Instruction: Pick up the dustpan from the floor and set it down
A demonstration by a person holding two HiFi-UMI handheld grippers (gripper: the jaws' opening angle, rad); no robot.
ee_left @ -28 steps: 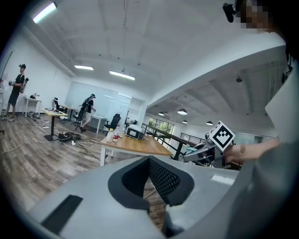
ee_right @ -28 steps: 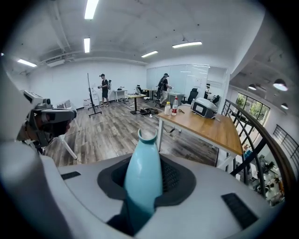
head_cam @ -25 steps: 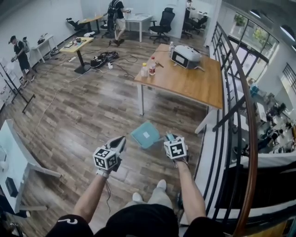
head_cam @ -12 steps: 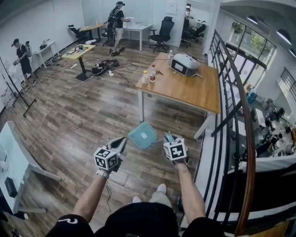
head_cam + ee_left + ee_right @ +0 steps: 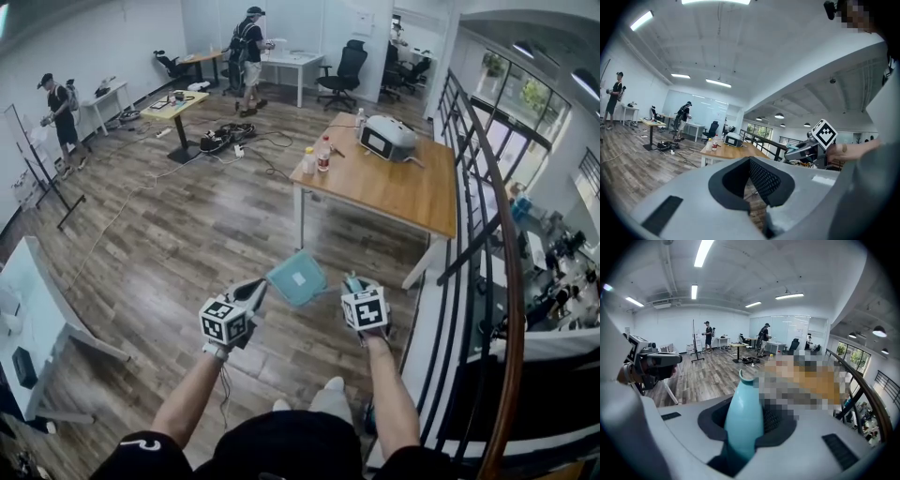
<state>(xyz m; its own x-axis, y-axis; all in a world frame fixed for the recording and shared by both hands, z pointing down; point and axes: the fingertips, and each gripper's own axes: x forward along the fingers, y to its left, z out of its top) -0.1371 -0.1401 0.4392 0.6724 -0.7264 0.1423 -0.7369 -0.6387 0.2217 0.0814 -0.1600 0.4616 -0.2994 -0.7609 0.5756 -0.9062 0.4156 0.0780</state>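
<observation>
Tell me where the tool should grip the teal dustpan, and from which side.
Grip the handle. It is a narrow, tapered neck that fits between the jaws, unlike the wide flat tray of the dustpan. Come from the handle's free end, along its length, so the tray points away from the tool. The right tool is shut on it exactly that way.

1 dustpan [image 5: 297, 277], 2 bottles [image 5: 309, 161] [image 5: 324, 154].

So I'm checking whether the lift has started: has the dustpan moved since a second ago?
Yes, slightly. In the head view the dustpan now sits up the frame, closer to the near leg of the wooden table.
</observation>
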